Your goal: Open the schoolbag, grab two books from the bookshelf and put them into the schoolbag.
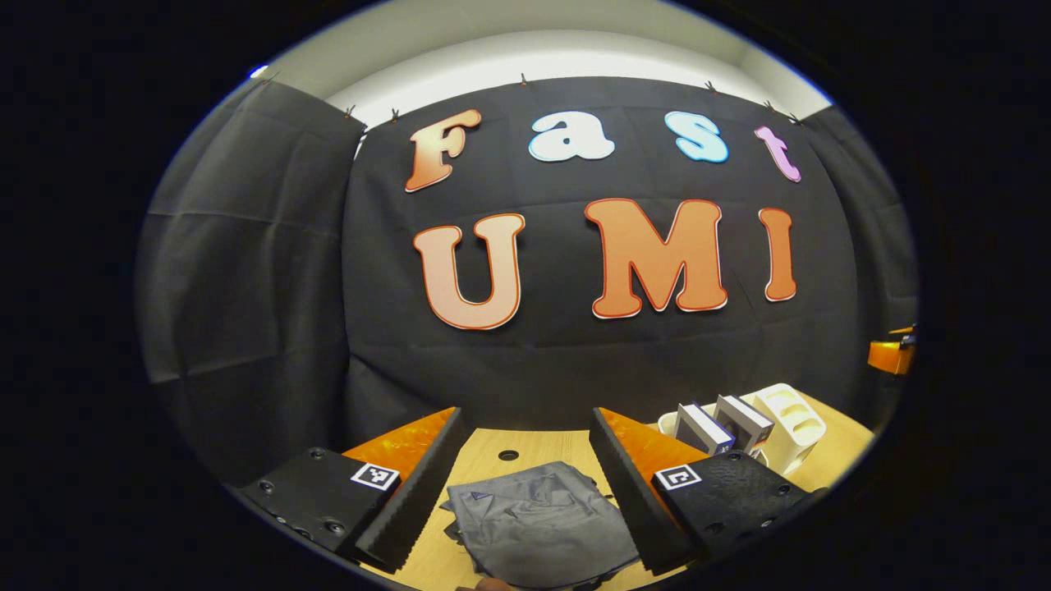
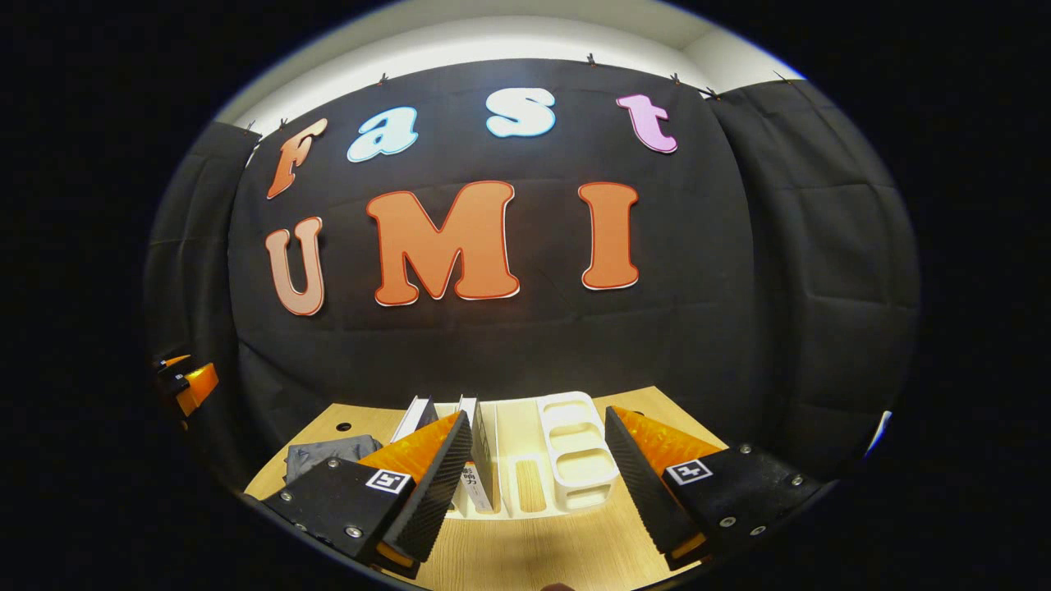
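Observation:
A grey schoolbag [image 1: 538, 521] lies flat on the wooden table, straight ahead of my left gripper [image 1: 525, 501], whose fingers stand open above it with nothing between them. To the right, a white bookshelf [image 1: 788, 419] holds two upright books [image 1: 722, 425]. In the right gripper view the same bookshelf [image 2: 575, 443] sits just ahead, with the two books [image 2: 480, 447] at its left side. My right gripper [image 2: 538, 484] is open in front of the shelf, empty. The schoolbag [image 2: 328, 451] shows at the far left of that view.
The wooden table [image 2: 534, 550] runs up to the black cloth wall. Small round holes [image 1: 508, 454] mark the tabletop near the back. The other gripper shows as an orange part [image 2: 193, 384] at the left edge of the right gripper view.

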